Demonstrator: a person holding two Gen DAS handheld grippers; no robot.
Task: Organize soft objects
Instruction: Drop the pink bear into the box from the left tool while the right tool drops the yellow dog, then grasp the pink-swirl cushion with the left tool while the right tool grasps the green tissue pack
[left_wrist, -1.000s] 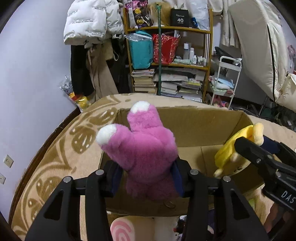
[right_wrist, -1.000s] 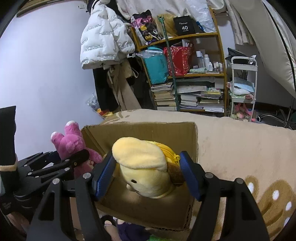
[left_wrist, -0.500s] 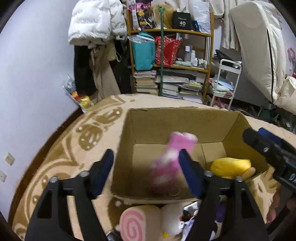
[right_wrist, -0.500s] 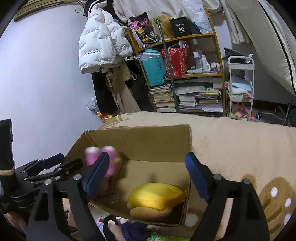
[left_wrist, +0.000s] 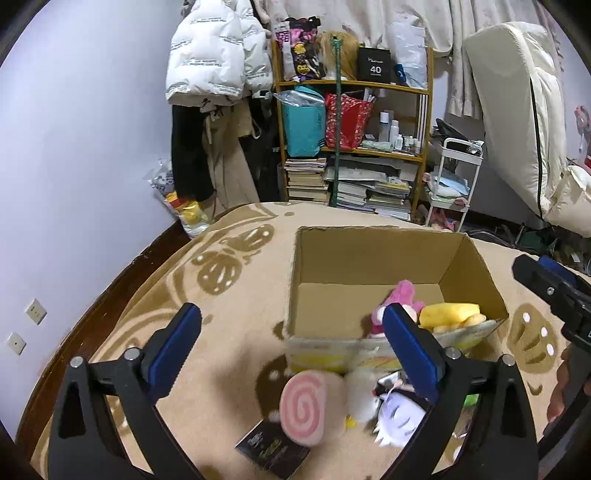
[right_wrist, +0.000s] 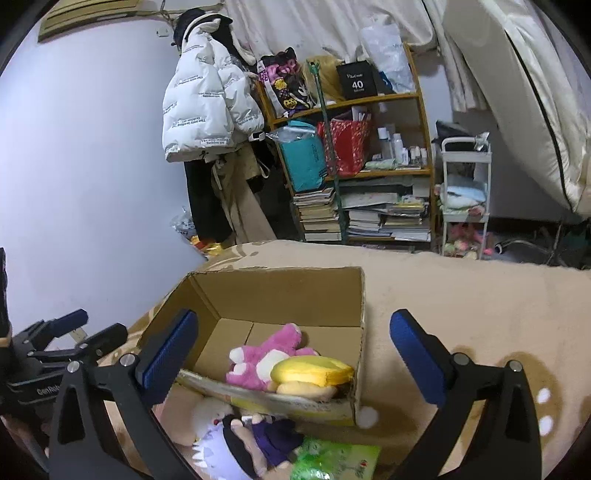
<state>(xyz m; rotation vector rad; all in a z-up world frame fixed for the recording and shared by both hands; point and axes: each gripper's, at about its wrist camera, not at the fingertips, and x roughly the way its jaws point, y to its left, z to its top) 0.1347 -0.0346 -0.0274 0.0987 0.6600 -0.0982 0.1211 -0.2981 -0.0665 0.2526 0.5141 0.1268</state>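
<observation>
Cardboard is the landmark here: the open box (left_wrist: 373, 258) sits on the tan rug, and everything else is placed from it.

On the box's left side, the left gripper (left_wrist: 291, 350) stands wide apart with nothing between its pads, its jaws having just been opening. Below its gap, just outside the box's near wall, lies the pink swirl plush (left_wrist: 314, 406), a flat disc with no clear long axis. Beside that, toward the right, are the white plush (left_wrist: 360, 395) and the white-haired doll (left_wrist: 399, 417).

Inside the box, against its near right corner, the pink bear (right_wrist: 258, 358) and the yellow plush (right_wrist: 310, 373) lie touching.

Further right, the right gripper (right_wrist: 295, 354) is likewise spread wide and empty, jaws just opened. The doll lies just below it, long axis running away from the box.

The swirl plush looks nearer the left gripper; the doll and the green packet (right_wrist: 332, 458) look nearer the right.
</observation>
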